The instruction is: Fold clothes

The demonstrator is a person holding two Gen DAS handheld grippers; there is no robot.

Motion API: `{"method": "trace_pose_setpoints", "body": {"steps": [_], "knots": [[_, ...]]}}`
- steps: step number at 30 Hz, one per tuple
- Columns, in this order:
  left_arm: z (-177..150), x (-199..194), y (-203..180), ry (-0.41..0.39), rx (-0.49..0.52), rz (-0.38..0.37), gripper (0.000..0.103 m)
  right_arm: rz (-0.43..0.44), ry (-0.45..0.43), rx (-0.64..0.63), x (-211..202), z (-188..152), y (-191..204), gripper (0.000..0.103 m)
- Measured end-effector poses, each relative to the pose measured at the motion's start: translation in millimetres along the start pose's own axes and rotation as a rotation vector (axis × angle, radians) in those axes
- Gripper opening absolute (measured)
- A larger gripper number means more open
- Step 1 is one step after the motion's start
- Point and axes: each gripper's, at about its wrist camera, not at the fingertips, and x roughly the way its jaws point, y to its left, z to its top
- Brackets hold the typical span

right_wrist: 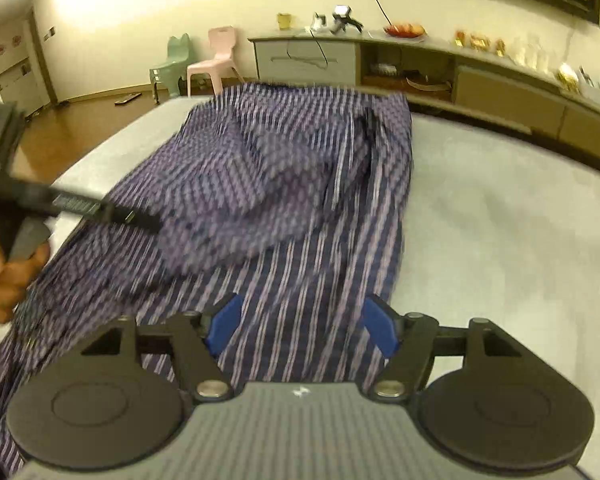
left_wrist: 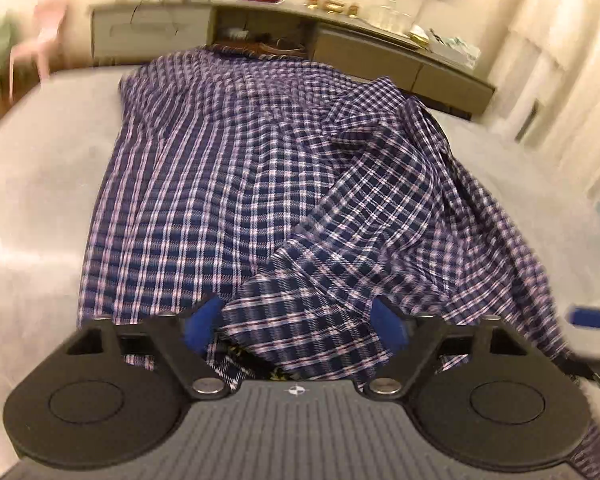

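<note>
A bed [left_wrist: 40,184] covered in a plain pale grey sheet carries the work, and its surface fills most of both views. Directly on it lies a navy-and-white plaid shirt [left_wrist: 228,184], spread lengthwise down the middle toward the far edge, with one rumpled part folded over its right side and bare sheet on either side.
</note>
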Motion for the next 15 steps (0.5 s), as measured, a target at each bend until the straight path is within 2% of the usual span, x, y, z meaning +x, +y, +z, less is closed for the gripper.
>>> {"method": "trace_pose_setpoints", "body": {"steps": [1, 3, 7, 8, 10, 11, 12, 14, 15], "knots": [[3.4, -4.0, 0.2, -0.023, -0.01, -0.014, 0.037, -0.012, 0.012, -0.001, -7.9, -14.2, 0.8, 0.069], [10.2, -12.1, 0.5, -0.068, -0.031, -0.043, 0.009, -0.043, 0.018, -0.024, -27.1, -42.0, 6.5, 0.069], [23.9, -28.1, 1.1, -0.158, -0.072, -0.101, 0.007, -0.103, 0.01, -0.111, -62.3, -89.0, 23.1, 0.069], [27.3, -32.2, 1.2, -0.18, -0.082, -0.116, 0.007, -0.118, 0.009, -0.134, -68.7, -98.3, 27.9, 0.064], [32.1, -37.9, 5.6, -0.213, -0.115, -0.137, 0.007, -0.135, 0.015, -0.161, -76.0, -107.8, 34.3, 0.045], [33.6, -39.8, 9.6, -0.223, -0.137, -0.145, 0.007, -0.145, 0.017, -0.169, -79.6, -110.9, 36.1, 0.028], [35.1, -41.7, 13.6, -0.234, -0.159, -0.153, 0.007, -0.171, 0.013, -0.173, -82.2, -111.6, 35.6, 0.019], [38.2, -45.5, 21.6, -0.255, -0.204, -0.168, 0.007, -0.215, -0.012, -0.165, -90.6, -108.8, 30.9, 0.007], [39.7, -47.4, 25.6, -0.266, -0.226, -0.176, 0.006, -0.223, -0.027, -0.148, -96.7, -106.3, 27.5, 0.005]]}}
